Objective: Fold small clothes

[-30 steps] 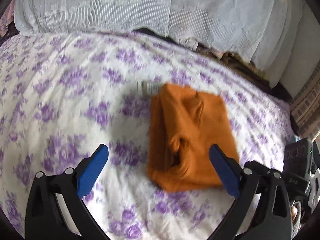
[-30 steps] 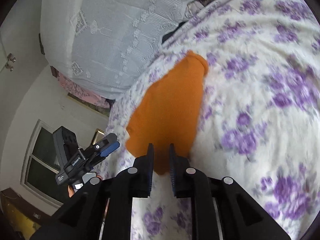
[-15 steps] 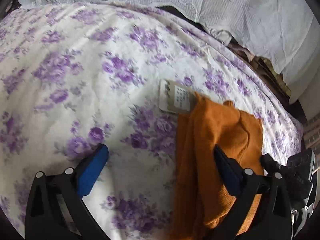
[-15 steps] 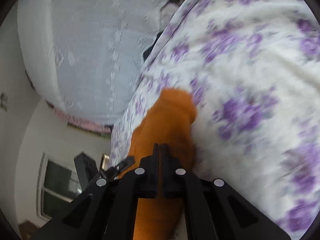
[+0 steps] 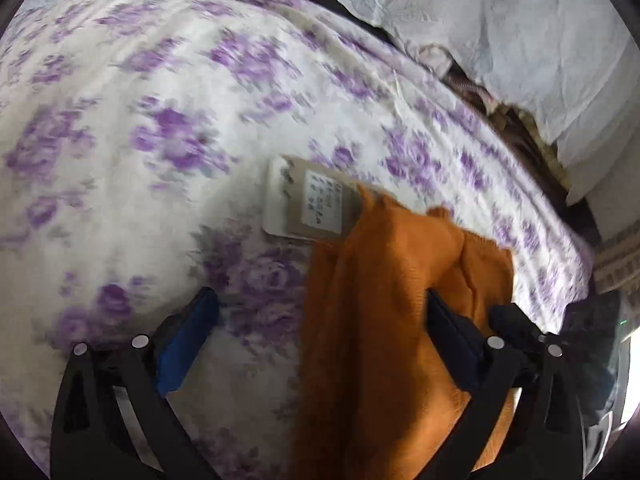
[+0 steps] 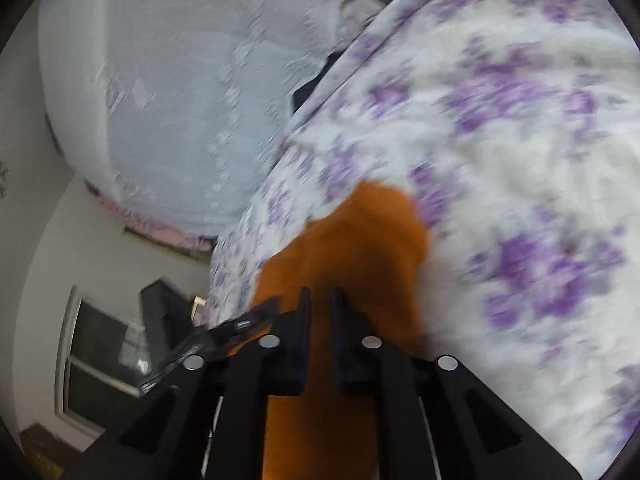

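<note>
A folded orange garment lies on the purple-flowered bed sheet, with a paper tag sticking out at its far edge. My left gripper is open and low over the bed; its left finger rests on the sheet and its right finger presses on the garment. In the right wrist view the same orange garment lies just in front of my right gripper, whose jaws stand a narrow gap apart over the cloth, gripping nothing I can make out.
A white lace cover lies bunched along the far side of the bed; it also shows in the right wrist view. A window and white wall are at the lower left of the right wrist view. The other gripper's body is at the right.
My left gripper has dropped closer to the bed and the garment. My right gripper, shut on the cloth half a second ago, has opened a narrow gap.
</note>
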`<state>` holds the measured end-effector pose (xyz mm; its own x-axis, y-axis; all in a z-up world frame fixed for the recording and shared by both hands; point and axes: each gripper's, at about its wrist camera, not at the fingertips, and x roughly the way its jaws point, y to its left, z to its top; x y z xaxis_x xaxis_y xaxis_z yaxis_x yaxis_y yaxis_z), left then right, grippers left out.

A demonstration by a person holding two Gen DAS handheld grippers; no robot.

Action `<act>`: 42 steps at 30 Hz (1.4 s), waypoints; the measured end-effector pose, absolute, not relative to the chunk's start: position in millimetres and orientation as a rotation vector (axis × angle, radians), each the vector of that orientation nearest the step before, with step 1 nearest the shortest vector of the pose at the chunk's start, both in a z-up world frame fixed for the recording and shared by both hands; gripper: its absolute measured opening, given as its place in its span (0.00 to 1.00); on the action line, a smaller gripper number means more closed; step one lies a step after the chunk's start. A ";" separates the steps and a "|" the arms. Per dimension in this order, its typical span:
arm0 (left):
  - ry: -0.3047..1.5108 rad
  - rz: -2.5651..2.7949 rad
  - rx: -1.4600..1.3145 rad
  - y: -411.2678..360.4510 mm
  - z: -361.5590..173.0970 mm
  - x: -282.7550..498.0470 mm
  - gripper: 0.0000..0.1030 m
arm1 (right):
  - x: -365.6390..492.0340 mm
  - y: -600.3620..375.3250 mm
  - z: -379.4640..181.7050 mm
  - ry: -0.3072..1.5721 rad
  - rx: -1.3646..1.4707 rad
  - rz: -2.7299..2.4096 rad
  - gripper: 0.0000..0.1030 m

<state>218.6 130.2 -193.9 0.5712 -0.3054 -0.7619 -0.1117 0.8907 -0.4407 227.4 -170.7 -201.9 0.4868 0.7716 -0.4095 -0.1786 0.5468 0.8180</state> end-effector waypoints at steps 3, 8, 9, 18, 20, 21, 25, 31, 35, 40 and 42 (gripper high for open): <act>0.935 -0.105 -0.540 152.8 -183.1 197.2 0.94 | 215.8 -181.6 -195.9 0.839 0.817 0.655 0.21; 0.936 -0.247 -0.491 141.4 -177.2 162.8 0.94 | 183.8 -153.3 -170.6 0.797 0.744 0.839 0.35; 0.959 -0.268 -0.467 133.3 -181.9 161.0 0.94 | 180.2 -144.0 -172.8 0.822 0.735 0.877 0.36; 0.983 -0.210 -0.478 149.1 -186.6 136.7 0.95 | 169.0 -201.6 -197.6 0.857 0.790 0.636 0.48; 0.965 -0.266 -0.507 150.8 -184.4 127.5 0.95 | 163.0 -214.9 -197.3 0.830 0.834 0.660 0.58; 0.957 -0.317 -0.536 151.8 -182.0 124.7 0.95 | 161.3 -216.7 -197.8 0.833 0.853 0.676 0.60; 0.987 -0.419 -0.606 140.4 -195.0 132.6 0.95 | 161.8 -205.5 -199.8 0.884 0.798 0.669 0.62; 1.029 -0.481 -0.615 124.3 -207.5 152.5 0.95 | 166.7 -177.6 -203.1 0.939 0.733 0.703 0.66; 1.016 -0.511 -0.653 121.6 -211.3 161.6 0.95 | 180.1 -157.7 -204.9 0.958 0.681 0.713 0.66; 0.989 -0.497 -0.648 117.7 -210.7 165.0 0.95 | 200.4 -143.4 -208.2 0.959 0.680 0.721 0.59; 0.985 -0.485 -0.626 114.4 -209.5 165.5 0.95 | 207.5 -140.6 -210.3 0.964 0.679 0.730 0.55</act>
<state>165.5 114.4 -209.5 0.4731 -0.6353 -0.6103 0.0963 0.7259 -0.6810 207.5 -140.6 -210.3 0.3787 0.7957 -0.4727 -0.2399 0.5777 0.7802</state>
